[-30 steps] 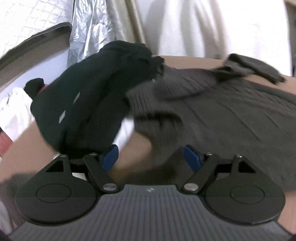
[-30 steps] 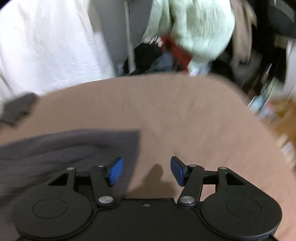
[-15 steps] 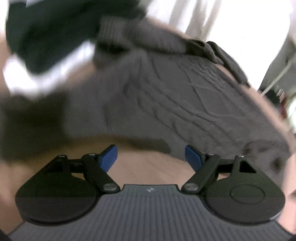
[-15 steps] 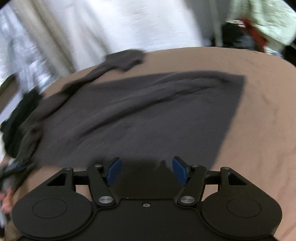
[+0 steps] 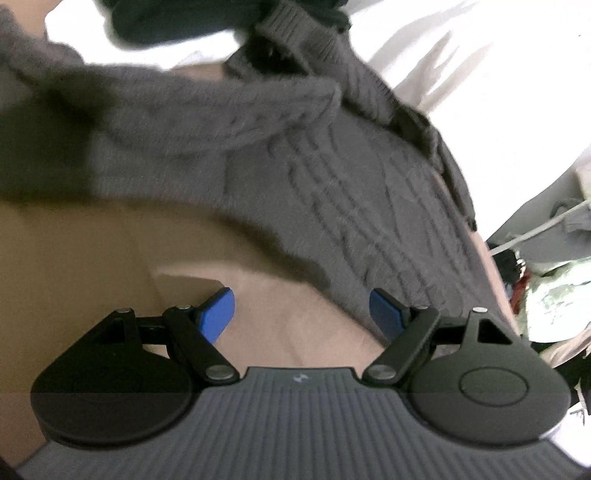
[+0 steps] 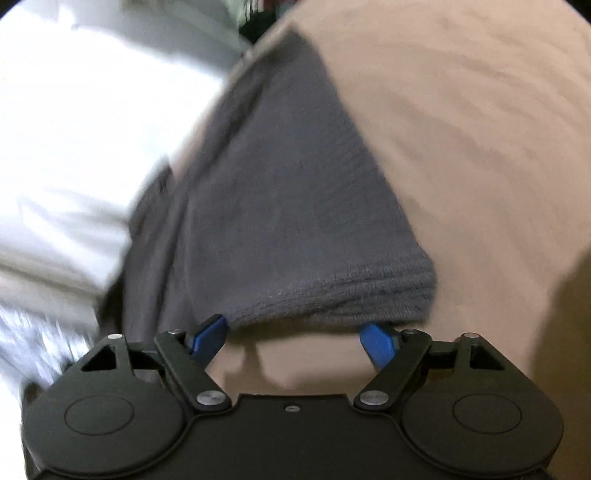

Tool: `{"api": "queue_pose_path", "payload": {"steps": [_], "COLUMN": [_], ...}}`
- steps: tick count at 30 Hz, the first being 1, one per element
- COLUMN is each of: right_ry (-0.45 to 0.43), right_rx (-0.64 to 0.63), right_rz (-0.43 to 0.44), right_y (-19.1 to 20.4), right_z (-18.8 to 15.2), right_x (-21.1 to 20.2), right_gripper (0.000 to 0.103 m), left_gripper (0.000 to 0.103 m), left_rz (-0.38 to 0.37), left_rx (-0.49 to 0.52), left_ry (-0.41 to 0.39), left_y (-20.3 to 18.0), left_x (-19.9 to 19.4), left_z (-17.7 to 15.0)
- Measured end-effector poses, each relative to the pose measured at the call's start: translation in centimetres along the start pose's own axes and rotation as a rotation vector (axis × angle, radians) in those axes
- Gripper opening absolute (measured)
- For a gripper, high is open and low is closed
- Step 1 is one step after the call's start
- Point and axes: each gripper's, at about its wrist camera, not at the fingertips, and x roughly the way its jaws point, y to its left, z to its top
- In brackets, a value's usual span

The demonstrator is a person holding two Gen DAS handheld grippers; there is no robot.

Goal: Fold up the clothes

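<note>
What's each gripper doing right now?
Left gripper: open, holding nothing, beside the grey sweater.
Right gripper: open, empty, at the sweater's hem.

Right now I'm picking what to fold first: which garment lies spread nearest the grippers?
The grey knit sweater, spread flat right before both open grippers; the black garment is bunched beyond it.

A dark grey cable-knit wool sweater (image 5: 332, 177) lies spread flat on the tan surface, its ribbed collar bunched at the far end and a sleeve folded across the chest. In the right wrist view its ribbed hem (image 6: 332, 295) lies nearest, slightly rumpled.
</note>
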Motion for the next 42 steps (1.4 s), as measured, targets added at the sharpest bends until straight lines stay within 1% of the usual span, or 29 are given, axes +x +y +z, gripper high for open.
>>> {"api": "queue_pose_path", "payload": {"steps": [2, 3, 4, 5, 6, 7, 9, 11, 12, 15, 16, 17, 18, 19, 20, 21, 22, 23, 25, 27, 28, 29, 30, 32, 36, 38, 39, 42], "right_ry": [-0.057, -0.082, -0.099, -0.114, -0.128, -0.146, -0.184, -0.222, -0.241, -0.298, -0.183, -0.062, -0.052, -0.07, -0.088, -0.106, -0.123, -0.141, -0.177, -0.213, -0.231, -0.248, -0.266, -0.302, -0.196, -0.161, -0.151, -0.096], "right_rx": [-0.065, -0.102, -0.158, -0.22, -0.282, -0.319, -0.38, -0.44, -0.471, -0.562, -0.614, -0.634, -0.64, -0.646, -0.651, -0.657, -0.662, -0.667, -0.678, -0.688, -0.693, -0.698, -0.703, -0.712, -0.684, -0.739, -0.779, -0.908], "right_rz": [-0.057, -0.089, -0.125, -0.16, -0.196, -0.213, -0.235, -0.257, -0.268, -0.302, -0.36, -0.418, -0.42, -0.409, -0.398, -0.387, -0.376, -0.365, -0.343, -0.32, -0.309, -0.298, -0.286, -0.264, -0.134, -0.093, -0.079, -0.025], "right_y": [0.8, 1.3, 2.1, 3.0, 3.9, 4.3, 4.8, 5.3, 5.6, 6.4, 5.6, 4.1, 3.8, 3.9, 3.9, 3.9, 3.9, 3.9, 3.9, 4.0, 4.0, 4.0, 4.0, 4.0, 4.3, 4.9, 5.2, 6.5], "right_z": [0.7, 1.2, 2.0, 2.9, 3.8, 4.7, 6.6, 8.5, 9.4, 12.2, 12.7, 12.8, 12.7, 12.6, 12.5, 12.4, 12.3, 12.2, 12.0, 11.8, 11.7, 11.6, 11.5, 11.3, 10.7, 10.3, 9.8, 7.2], "right_x": [0.7, 1.0, 1.1, 1.2, 1.3, 0.6, -1.4, -3.4, -4.3, -7.3, -5.8, -4.0, -3.8, -4.0, -4.1, -4.3, -4.5, -4.7, -5.0, -5.4, -5.5, -5.7, -5.9, -6.2, -4.3, -3.5, -3.2, -2.8], "right_gripper": [0.083, 0.077, 0.066, 0.027, 0.017, 0.017, 0.015, 0.014, 0.013, 0.013, 0.013, 0.014, 0.014, 0.014, 0.016, 0.03, 0.036, 0.038, 0.044, 0.065, 0.068, 0.07, 0.07, 0.07, 0.07, 0.07, 0.07, 0.07], "left_gripper": [0.08, 0.08, 0.08, 0.08, 0.076, 0.073, 0.072, 0.072, 0.072, 0.073, 0.073, 0.073, 0.073, 0.073, 0.073, 0.073, 0.073, 0.074, 0.075, 0.077, 0.079, 0.085, 0.088, 0.088, 0.088, 0.088, 0.088, 0.088], "left_rz": [0.008, 0.013, 0.016, 0.021, 0.033, 0.069, 0.178, 0.18, 0.199, 0.377, 0.436, 0.495, 0.549, 0.543, 0.511, 0.479, 0.439, 0.401, 0.376, 0.427, 0.456, 0.485, 0.505, 0.546, 0.605, 0.621, 0.633, 0.705], "left_rx": [0.001, 0.0, -0.001, 0.0, 0.011, 0.038, 0.112, 0.139, 0.149, 0.232, 0.26, 0.288, 0.311, 0.292, 0.264, 0.238, 0.231, 0.224, 0.224, 0.212, 0.212, 0.211, 0.211, 0.183, 0.026, -0.033, -0.043, -0.083], "left_ry": [-0.022, -0.028, -0.023, -0.018, -0.018, -0.023, -0.062, -0.059, -0.054, -0.043, -0.039, -0.035, -0.031, -0.031, -0.029, -0.026, -0.027, -0.03, -0.086, -0.187, -0.23, -0.271, -0.281, -0.281, -0.261, -0.262, -0.27, -0.338], "left_y": [0.2, 0.3, 0.4, 0.5, 0.3, 0.0, -1.0, -1.4, -1.6, -1.6, -1.6, -1.6, -1.6, -1.1, -0.9, -0.7, -0.9, -1.0, -1.0, -0.6, -0.3, 0.1, 0.6, 2.4, 7.1, 8.9, 9.5, 11.6], "left_x": [0.0, 0.1, 0.2, 0.3, 0.2, -0.2, -2.0, -3.4, -3.9, -3.8, -3.8, -3.8, -3.9, -4.1, -4.6, -5.1, -5.8, -6.6, -8.9, -11.3, -12.4, -13.5, -14.1, -15.1, -15.9, -16.4, -16.6, -18.1], "left_z": [0.3, 0.4, 0.4, 0.4, 0.4, 0.2, -0.4, -0.3, -0.1, 0.0, 0.1, 0.2, 0.3, 0.6, 1.1, 1.6, 2.1, 2.6, 3.7, 4.7, 5.2, 5.8, 6.3, 7.4, 8.9, 9.7, 9.9, 10.7]}}
